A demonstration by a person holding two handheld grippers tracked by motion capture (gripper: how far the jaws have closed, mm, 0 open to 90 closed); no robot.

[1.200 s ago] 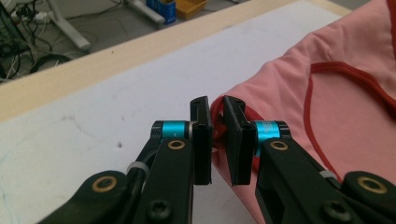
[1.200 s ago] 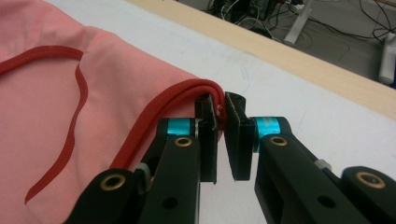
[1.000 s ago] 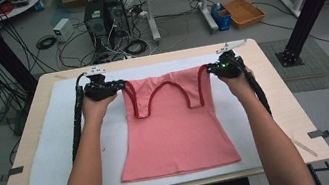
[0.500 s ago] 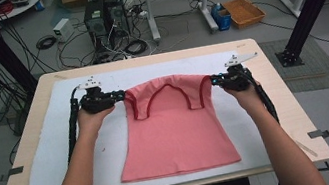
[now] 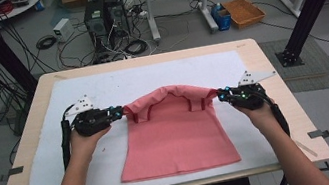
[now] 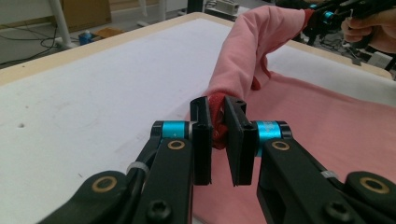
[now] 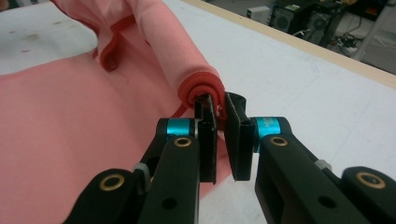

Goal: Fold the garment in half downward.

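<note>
Both hand-held grippers are clamped on the top corners of a pink top: the left hand-held gripper [image 5: 123, 112] pinches the dark red trim at one shoulder, seen squeezed between its pads in the left gripper view [image 6: 217, 125], and the right hand-held gripper [image 5: 217, 95] grips the rolled red edge at the other shoulder, seen pressed between its jaws in the right gripper view [image 7: 218, 112]. The pink top [image 5: 177, 136] lies on the white mat [image 5: 101, 90] that covers the desk [image 5: 272, 79], its hem flat near the person's side, while the shoulder end is raised off the mat and curls over toward the hem, with the straps hanging under the lifted fold. Judging by this, the step in hand is folding the top in half lengthwise, neck end over hem end, and it looks about midway through. The next move would call for carrying both corners on toward the hem at an even pace and equal height, so the fold line stays straight across, then lowering them onto the lower part of the cloth before letting go. If one side runs ahead, the fold may skew or the cloth bunch.
</note>
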